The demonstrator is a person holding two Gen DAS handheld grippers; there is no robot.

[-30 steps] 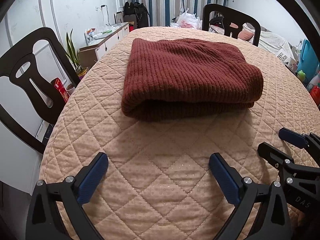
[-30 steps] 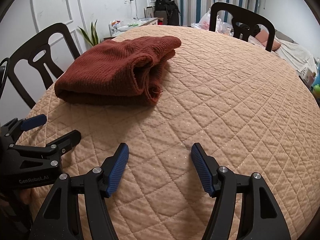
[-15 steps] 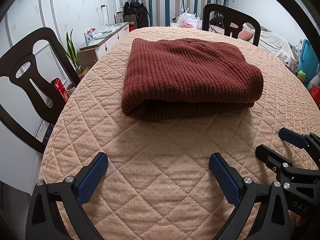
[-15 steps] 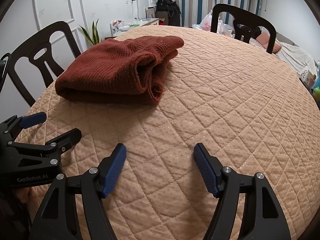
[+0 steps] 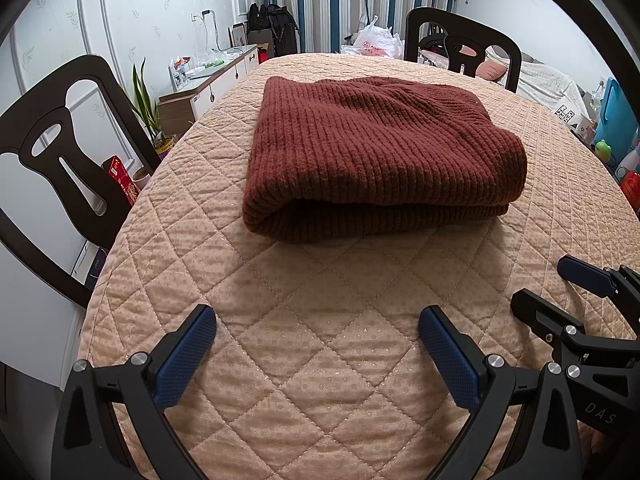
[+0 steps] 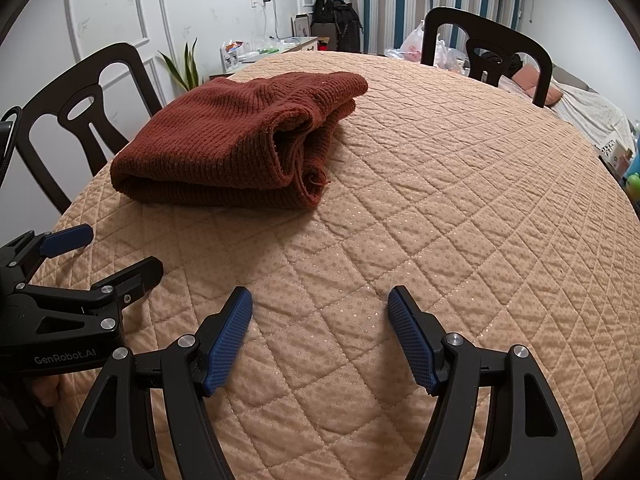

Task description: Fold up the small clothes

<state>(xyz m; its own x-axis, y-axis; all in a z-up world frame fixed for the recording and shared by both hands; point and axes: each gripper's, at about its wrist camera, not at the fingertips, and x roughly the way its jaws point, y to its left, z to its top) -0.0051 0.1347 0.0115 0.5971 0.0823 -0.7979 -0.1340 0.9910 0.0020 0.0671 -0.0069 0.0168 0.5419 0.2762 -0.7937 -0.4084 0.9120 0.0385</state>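
Observation:
A rust-brown ribbed knit garment [image 5: 372, 156] lies folded in a thick stack on the quilted tan tablecloth [image 5: 320, 320]; it also shows in the right wrist view [image 6: 236, 148], with its open layered edges facing right. My left gripper [image 5: 318, 344] is open and empty, hovering over bare cloth in front of the garment. My right gripper [image 6: 320, 328] is open and empty, near the table's front, to the right of the garment. Each gripper shows at the other view's edge: the right gripper [image 5: 576, 300] and the left gripper [image 6: 80, 272].
Dark wooden chairs stand at the left [image 5: 60, 152] and at the far side [image 5: 460, 44] of the round table. A sideboard [image 5: 208, 84] and a potted plant [image 5: 148, 108] are beyond the left edge. Bottles and clutter [image 5: 616, 152] sit off the right edge.
The right gripper has risen and pulled back slightly, so the garment sits a little lower in its view. The left gripper and the garment have not moved.

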